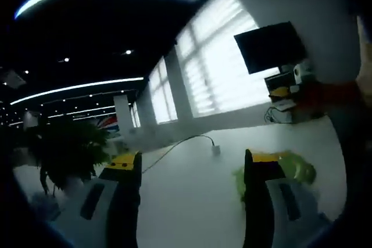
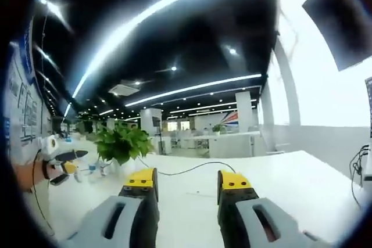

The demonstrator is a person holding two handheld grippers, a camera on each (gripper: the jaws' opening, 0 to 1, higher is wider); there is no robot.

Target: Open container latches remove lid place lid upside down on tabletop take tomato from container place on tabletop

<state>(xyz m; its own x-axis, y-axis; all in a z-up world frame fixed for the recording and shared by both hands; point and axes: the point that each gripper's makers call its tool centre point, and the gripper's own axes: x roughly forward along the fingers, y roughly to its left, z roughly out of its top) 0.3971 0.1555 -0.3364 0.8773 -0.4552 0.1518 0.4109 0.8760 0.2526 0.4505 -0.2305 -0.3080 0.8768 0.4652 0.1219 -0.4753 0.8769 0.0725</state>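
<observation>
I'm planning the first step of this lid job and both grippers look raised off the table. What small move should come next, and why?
Probably tilt both grippers down toward the white tabletop. The left gripper and right gripper are open and hold nothing, and both views look across the room. A blurred green thing sits beside the left gripper's jaw; whether it is the container cannot be told.

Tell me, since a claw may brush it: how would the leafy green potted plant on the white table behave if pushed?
The leafy green potted plant looks top-heavy, so it would probably tip rather than slide. Its leaves would likely bend. Its pot is hidden, so weight is unclear.
</observation>
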